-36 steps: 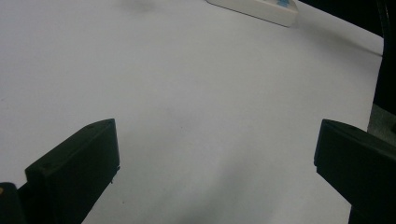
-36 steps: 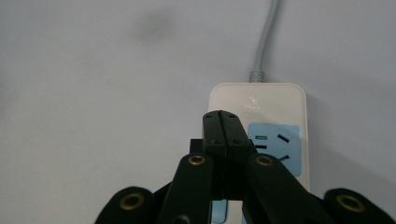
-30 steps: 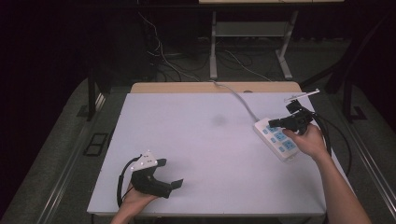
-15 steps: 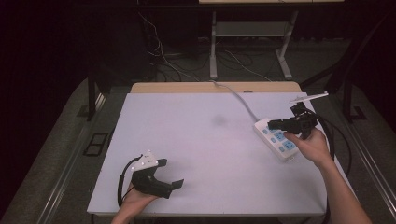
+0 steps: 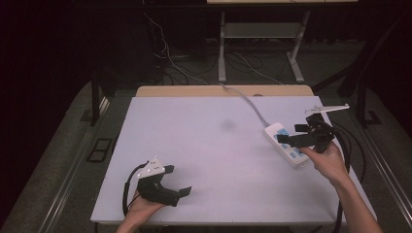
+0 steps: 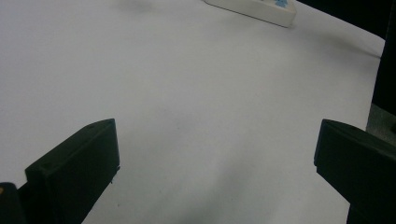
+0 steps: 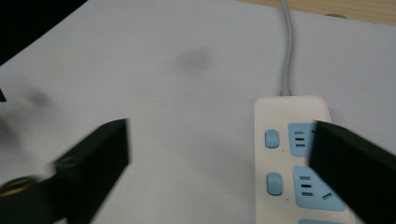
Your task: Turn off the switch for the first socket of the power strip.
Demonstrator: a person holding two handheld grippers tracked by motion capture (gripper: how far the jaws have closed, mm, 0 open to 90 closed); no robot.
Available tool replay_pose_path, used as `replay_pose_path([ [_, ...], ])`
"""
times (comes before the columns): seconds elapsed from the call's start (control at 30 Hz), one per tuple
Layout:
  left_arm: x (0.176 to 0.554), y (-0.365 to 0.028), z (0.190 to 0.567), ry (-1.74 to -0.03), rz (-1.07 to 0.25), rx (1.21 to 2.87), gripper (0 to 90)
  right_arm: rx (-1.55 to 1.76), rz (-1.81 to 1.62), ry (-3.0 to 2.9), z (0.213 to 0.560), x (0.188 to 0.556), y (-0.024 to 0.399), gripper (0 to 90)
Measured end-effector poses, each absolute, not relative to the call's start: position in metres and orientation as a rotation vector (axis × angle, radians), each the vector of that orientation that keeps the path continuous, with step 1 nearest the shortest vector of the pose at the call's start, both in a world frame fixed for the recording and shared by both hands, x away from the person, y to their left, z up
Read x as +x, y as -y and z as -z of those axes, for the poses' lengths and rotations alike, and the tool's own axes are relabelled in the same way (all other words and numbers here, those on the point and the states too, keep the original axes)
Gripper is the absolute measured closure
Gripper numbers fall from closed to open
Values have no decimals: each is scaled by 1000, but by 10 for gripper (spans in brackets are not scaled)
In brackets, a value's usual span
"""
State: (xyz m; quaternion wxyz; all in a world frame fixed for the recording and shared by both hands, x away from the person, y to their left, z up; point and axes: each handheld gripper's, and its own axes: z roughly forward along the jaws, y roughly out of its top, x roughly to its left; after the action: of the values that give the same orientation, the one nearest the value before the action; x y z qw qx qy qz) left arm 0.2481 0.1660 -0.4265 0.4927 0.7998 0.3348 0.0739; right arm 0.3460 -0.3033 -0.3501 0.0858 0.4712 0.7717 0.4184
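Observation:
A white power strip with blue sockets lies near the right edge of the white table, and its grey cord runs off the back. My right gripper hovers just over the strip, pointing left. Its jaws have just been opening and stand wide apart with nothing between them. In the right gripper view the power strip lies partly under the right-hand jaw. My left gripper rests open and empty at the table's near left corner. In the left gripper view the power strip is far off.
A dark smudge marks the table's middle. A wooden strip borders the back edge. Behind it are desk legs and loose cables on the floor. A black cable trails from my right gripper off the right side.
My right gripper's jaws have gone from shut to wide open, and the hand has drifted a little right and toward the near side. The left hand has stayed put.

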Motion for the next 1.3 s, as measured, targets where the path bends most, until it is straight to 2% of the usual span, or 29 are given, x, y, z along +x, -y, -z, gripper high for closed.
replay_pose_path([
  [0.5,248,-166,427,-813,-178,1940,0,1315,-1440,-2318,353,314,300,3],
  [1.3,248,-166,426,-809,-181,1941,0,1242,-1492,-2351,382,276,295,4],
])
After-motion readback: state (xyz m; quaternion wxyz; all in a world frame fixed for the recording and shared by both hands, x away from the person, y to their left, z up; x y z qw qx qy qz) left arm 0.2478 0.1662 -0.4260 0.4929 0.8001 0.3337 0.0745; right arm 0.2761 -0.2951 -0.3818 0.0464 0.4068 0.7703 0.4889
